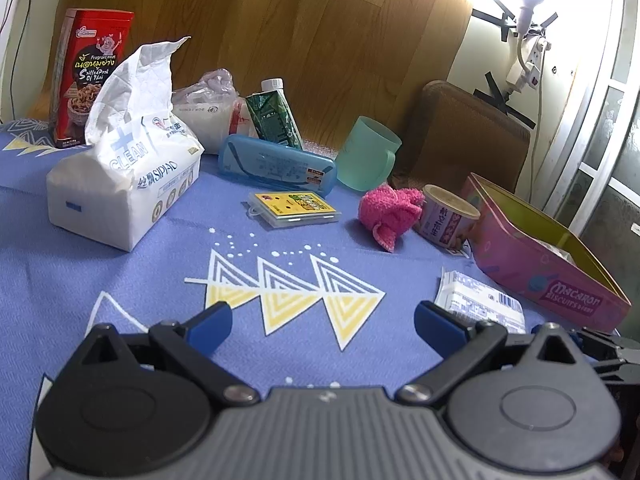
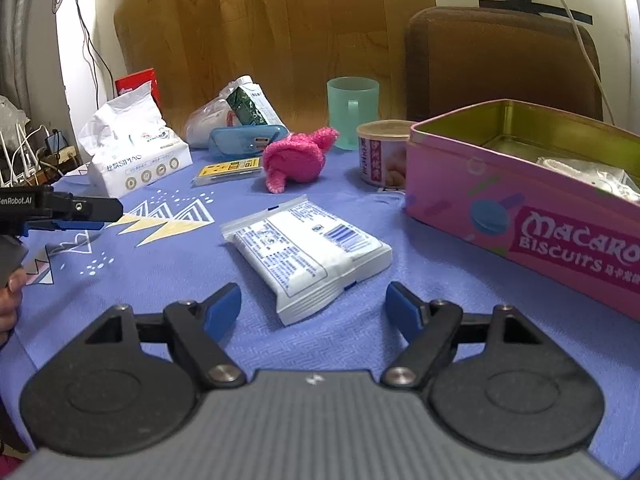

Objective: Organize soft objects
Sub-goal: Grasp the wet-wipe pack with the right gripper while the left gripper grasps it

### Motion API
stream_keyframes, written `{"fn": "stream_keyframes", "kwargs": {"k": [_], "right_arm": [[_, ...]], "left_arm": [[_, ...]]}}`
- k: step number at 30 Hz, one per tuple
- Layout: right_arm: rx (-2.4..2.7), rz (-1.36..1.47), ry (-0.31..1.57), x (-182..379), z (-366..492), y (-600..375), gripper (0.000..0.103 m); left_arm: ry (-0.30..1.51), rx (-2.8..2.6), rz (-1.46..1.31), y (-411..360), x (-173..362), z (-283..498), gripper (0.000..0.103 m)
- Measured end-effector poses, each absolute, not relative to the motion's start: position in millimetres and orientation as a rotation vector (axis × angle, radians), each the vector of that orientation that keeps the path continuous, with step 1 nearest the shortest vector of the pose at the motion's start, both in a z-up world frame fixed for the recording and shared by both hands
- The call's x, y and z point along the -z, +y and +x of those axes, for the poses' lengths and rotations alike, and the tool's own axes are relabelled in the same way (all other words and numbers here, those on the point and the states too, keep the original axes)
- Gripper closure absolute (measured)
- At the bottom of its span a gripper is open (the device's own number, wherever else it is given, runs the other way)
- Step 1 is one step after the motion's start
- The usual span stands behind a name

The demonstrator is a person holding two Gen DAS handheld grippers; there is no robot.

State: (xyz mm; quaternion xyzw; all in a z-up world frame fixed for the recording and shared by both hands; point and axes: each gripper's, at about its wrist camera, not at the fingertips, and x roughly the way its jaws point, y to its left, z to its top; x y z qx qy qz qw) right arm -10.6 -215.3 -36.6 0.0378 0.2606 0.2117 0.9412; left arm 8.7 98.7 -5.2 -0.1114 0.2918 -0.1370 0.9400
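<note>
The right gripper (image 2: 314, 306) is hovering with its fingers spread wide over the blue tablecloth (image 2: 180, 280), the white tissue packet (image 2: 306, 246) lying just ahead between them. Beyond it a pink towel (image 2: 296, 158) is sitting near the open pink biscuit tin (image 2: 520, 216), while the left gripper (image 2: 72, 214) is poking in from the left edge.

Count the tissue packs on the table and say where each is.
2. The large tissue pack stands at the far left, before the red tin. The small flat tissue pack lies near the pink biscuit tin. Others may be hidden inside it.
</note>
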Motion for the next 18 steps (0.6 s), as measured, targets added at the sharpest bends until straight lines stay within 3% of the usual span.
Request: {"fn": "stream_keyframes", "kwargs": {"k": [18], "right_arm": [[-0.42, 0.057, 0.532, 36.8, -11.7, -212.5, 0.023]], "left_arm": [[0.599, 0.298, -0.247, 100.8, 5.5, 8.9, 0.002]]}}
